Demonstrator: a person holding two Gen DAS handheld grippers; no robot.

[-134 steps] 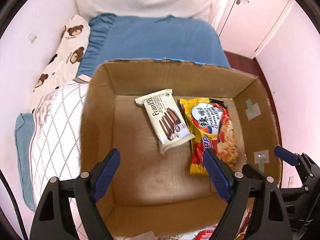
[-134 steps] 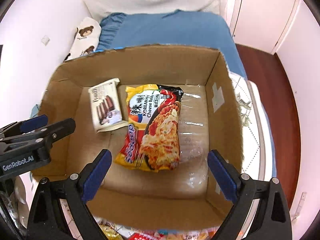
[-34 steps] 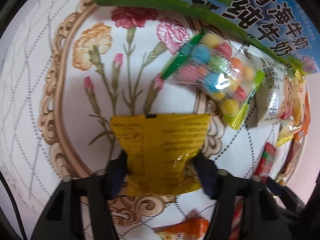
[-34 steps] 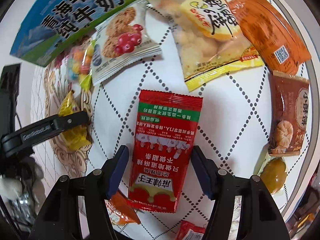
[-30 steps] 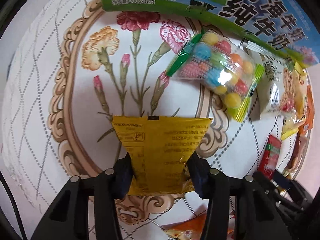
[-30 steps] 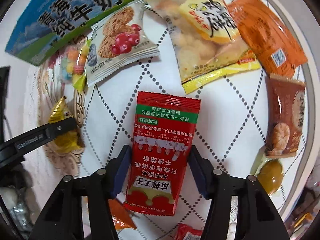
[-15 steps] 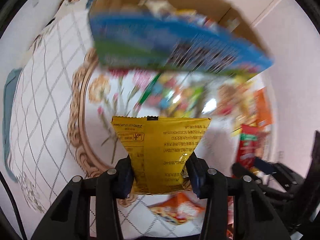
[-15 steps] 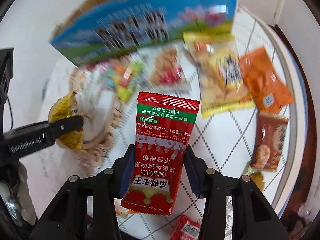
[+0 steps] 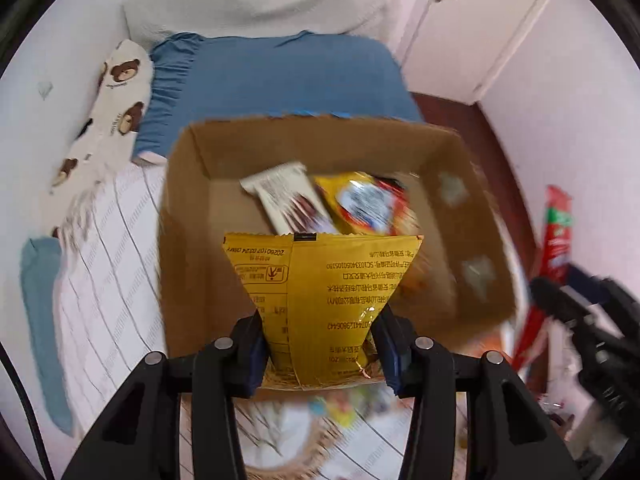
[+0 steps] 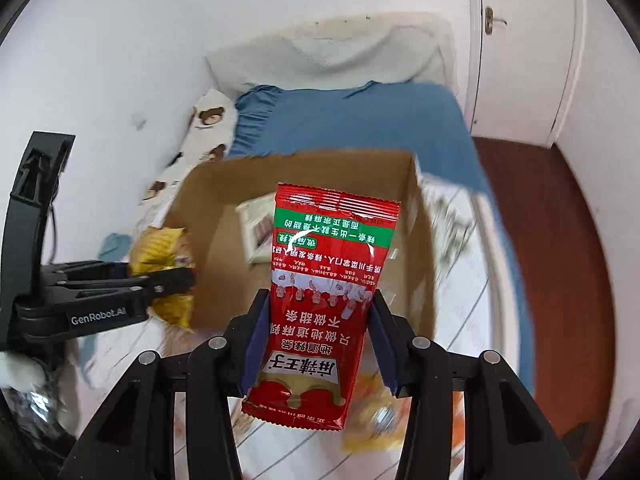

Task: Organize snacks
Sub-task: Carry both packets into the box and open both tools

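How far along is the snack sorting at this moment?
Done: a white wafer pack and an orange noodle pack already lie in the cardboard box. In hand: the left gripper is shut on a yellow packet, the right gripper on a red packet, both held up near the box. Left: dropping both in, then collecting whatever blurred snacks remain on the bedspread.

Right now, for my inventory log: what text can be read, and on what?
"GenRobot.AI": side of the left gripper.
"麻辣王子", "只做地道麻辣 不做甜辣", upside down: red packet.
"SC10334050105180", upside down: yellow packet; its smaller print is too small to read.
Boxed packets in the cardboard box: blurred, unreadable.
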